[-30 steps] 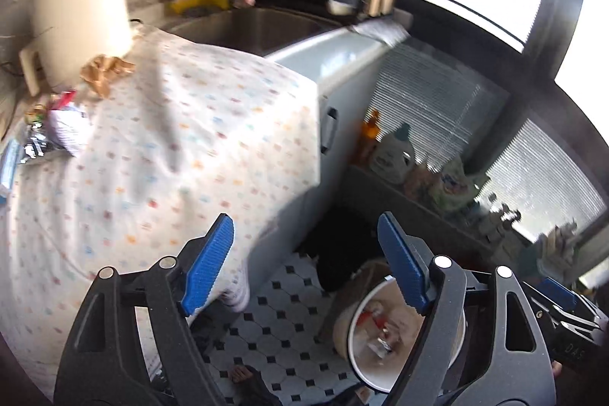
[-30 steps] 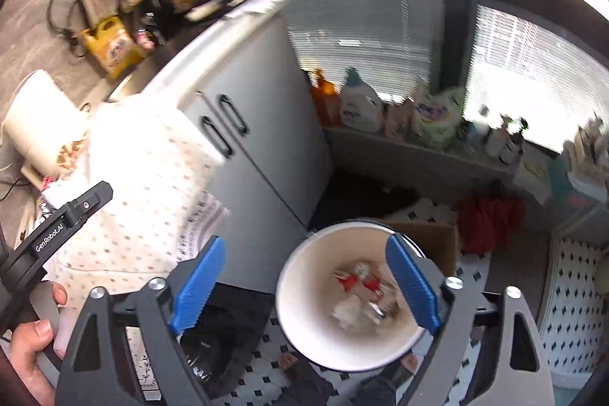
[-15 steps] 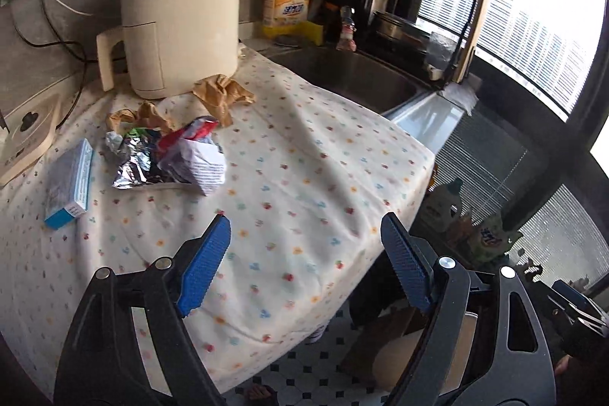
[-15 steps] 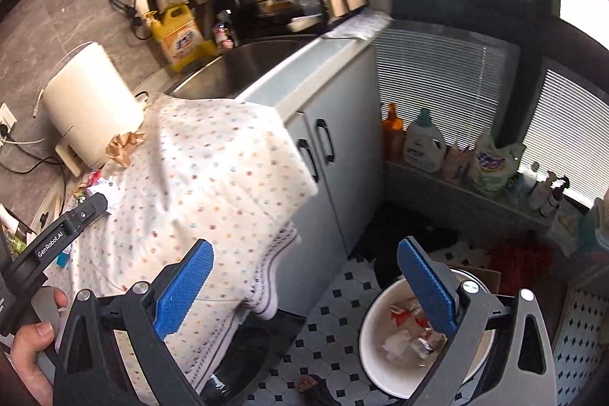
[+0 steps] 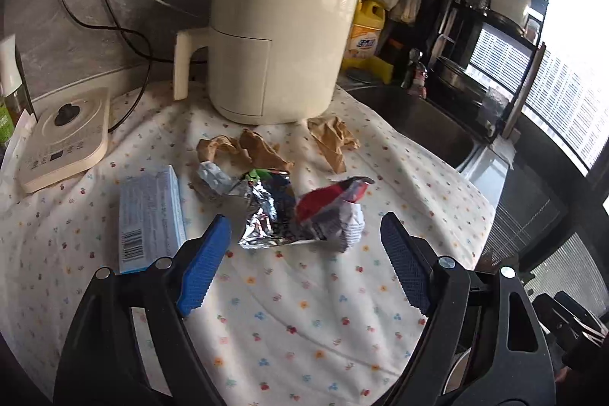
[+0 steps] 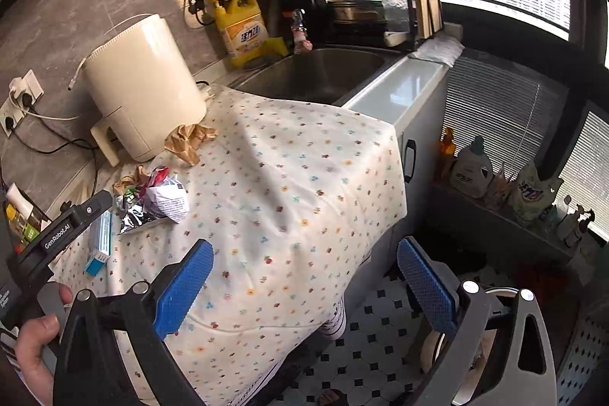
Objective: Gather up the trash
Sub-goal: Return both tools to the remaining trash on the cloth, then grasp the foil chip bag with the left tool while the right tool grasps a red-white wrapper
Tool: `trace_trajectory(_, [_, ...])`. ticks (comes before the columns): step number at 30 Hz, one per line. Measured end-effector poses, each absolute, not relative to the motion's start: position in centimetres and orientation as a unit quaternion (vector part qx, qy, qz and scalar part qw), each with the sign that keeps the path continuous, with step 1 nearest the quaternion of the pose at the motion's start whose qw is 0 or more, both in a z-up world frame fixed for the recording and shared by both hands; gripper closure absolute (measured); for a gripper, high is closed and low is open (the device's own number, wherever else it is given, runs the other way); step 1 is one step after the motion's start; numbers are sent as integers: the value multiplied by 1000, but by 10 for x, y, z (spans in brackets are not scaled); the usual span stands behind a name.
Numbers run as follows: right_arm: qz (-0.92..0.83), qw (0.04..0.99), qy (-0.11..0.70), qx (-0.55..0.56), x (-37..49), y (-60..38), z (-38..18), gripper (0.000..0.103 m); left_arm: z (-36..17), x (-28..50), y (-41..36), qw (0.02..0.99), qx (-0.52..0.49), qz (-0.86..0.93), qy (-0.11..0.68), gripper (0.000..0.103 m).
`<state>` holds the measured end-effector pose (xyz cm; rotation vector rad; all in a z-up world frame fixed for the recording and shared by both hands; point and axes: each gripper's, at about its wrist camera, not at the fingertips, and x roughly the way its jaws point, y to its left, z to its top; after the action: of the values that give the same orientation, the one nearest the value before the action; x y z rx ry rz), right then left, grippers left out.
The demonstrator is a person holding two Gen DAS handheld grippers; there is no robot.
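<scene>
A pile of trash lies on the dotted tablecloth (image 5: 304,311): a crumpled foil wrapper (image 5: 266,212), a red and white wrapper (image 5: 335,212), and crumpled brown papers (image 5: 247,147) (image 5: 333,139). My left gripper (image 5: 304,269) is open and empty, just in front of the foil and red wrappers. My right gripper (image 6: 304,288) is open and empty, over the cloth's front corner. The wrappers (image 6: 160,196) and a brown paper (image 6: 188,139) also show in the right wrist view. The white trash bin (image 6: 437,341) stands on the floor, mostly hidden behind the right gripper's fingers.
A cream air fryer (image 5: 281,52) stands behind the trash. A blue box (image 5: 150,215) lies left of it, a white scale (image 5: 64,136) further left. A sink (image 6: 316,71) and yellow detergent jug (image 6: 243,29) are beyond. Bottles (image 6: 472,170) line a low shelf.
Both grippers have swung up and left, from the bin on the floor to the table. My left gripper has come close to the trash pile. Both stay open.
</scene>
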<state>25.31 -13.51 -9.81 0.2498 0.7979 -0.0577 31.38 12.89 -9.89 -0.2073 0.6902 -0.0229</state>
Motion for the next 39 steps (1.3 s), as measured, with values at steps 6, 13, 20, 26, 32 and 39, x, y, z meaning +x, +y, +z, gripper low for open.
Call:
trace_trajectory(6, [4, 916, 388, 107, 270, -108, -96, 8, -105, 315, 155, 931, -124, 10, 342, 31])
trace_trajectory(13, [41, 914, 390, 100, 299, -80, -99, 9, -117, 332, 169, 924, -122, 23, 360, 41])
trace_trajectory(20, [62, 910, 399, 93, 333, -73, -106, 9, -133, 362, 167, 911, -129, 28, 391, 48])
trace_trajectory(26, [85, 902, 413, 88, 353, -61, -117, 10, -160, 387, 159, 887, -129, 18, 443, 84])
trace_trajectory(32, [116, 896, 423, 74, 374, -44, -124, 10, -137, 384, 167, 907, -123, 42, 400, 92])
trace_trajectory(39, [160, 885, 434, 56, 396, -16, -131, 10, -124, 379, 197, 910, -140, 95, 379, 92])
